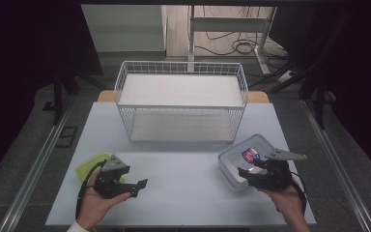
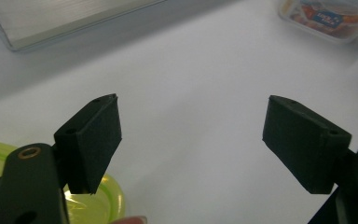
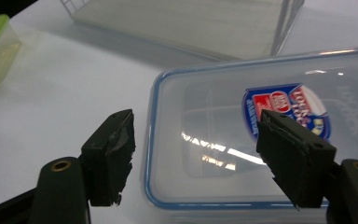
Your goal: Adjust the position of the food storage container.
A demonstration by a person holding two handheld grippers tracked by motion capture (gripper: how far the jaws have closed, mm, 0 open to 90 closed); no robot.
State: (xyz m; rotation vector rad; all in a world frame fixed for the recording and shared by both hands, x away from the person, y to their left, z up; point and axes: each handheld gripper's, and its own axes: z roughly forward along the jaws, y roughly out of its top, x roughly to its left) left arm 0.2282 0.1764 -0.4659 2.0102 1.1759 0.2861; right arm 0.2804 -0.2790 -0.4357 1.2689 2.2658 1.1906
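A clear food box with a blue-rimmed lid and a label (image 1: 236,158) lies at the right of the white table (image 1: 183,174). My right gripper (image 1: 250,167) hovers at its near corner, held by a hand. In the right gripper view the gripper (image 3: 196,114) is open: one jaw stands over the table beside the box (image 3: 205,93), the other over the lid. At the left lies a yellow-green box (image 1: 88,166), partly hidden by my left gripper (image 1: 137,187). That gripper (image 2: 193,100) is open over bare table, with the green box (image 2: 98,200) beside its left jaw.
A white wire basket with two shelves (image 1: 181,63) stands at the middle back of the table; its lower shelf (image 3: 191,23) is close behind the clear box. Dark floor, rails and cables surround the table.
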